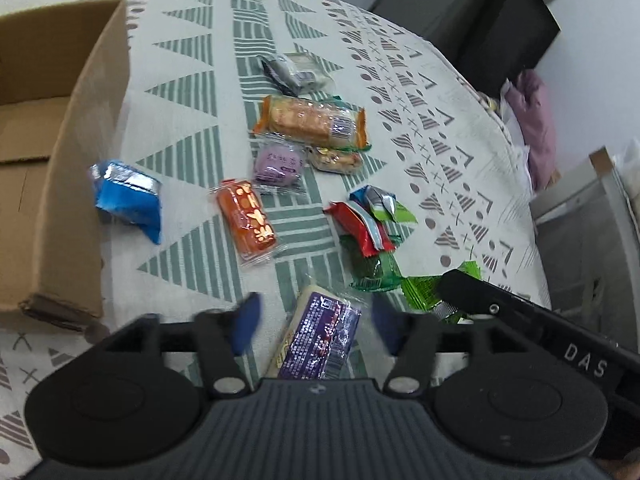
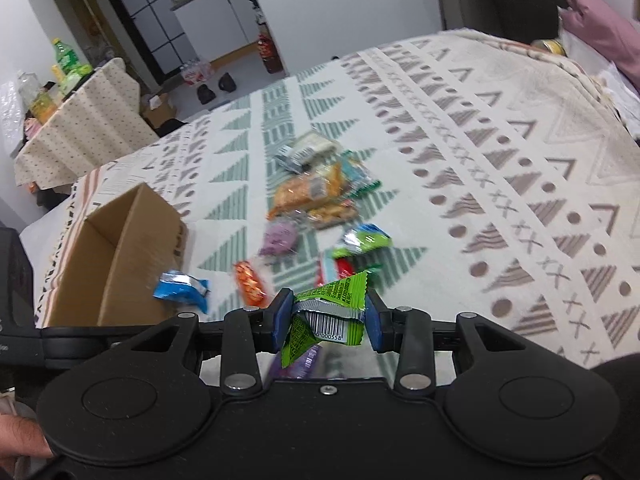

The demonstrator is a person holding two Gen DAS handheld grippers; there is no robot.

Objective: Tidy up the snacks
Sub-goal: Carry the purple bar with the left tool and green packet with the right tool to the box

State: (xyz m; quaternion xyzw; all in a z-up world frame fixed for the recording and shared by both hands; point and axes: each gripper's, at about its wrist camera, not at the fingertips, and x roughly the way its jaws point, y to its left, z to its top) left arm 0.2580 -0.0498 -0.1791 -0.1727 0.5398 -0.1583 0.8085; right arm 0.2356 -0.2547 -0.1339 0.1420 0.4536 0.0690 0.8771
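Pinching a crumpled green snack packet (image 2: 332, 312) between its blue fingers (image 2: 280, 316), the right gripper (image 2: 326, 318) holds it above the patterned bench (image 2: 460, 152). The left gripper (image 1: 316, 322) is spread wide around a purple-labelled bar (image 1: 320, 340) without touching it. Other snacks lie scattered beside the cardboard box (image 1: 60, 152).

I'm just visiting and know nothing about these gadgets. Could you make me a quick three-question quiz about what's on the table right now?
1. True or false: the right gripper is shut on a green snack packet.
2. Which lies nearest the cardboard box: A) blue packet, B) purple round snack, C) red packet?
3. Fill in: between the left gripper's open fingers lies a ___ bar.

Key: 1 true; 2 A; 3 purple-wrapped.
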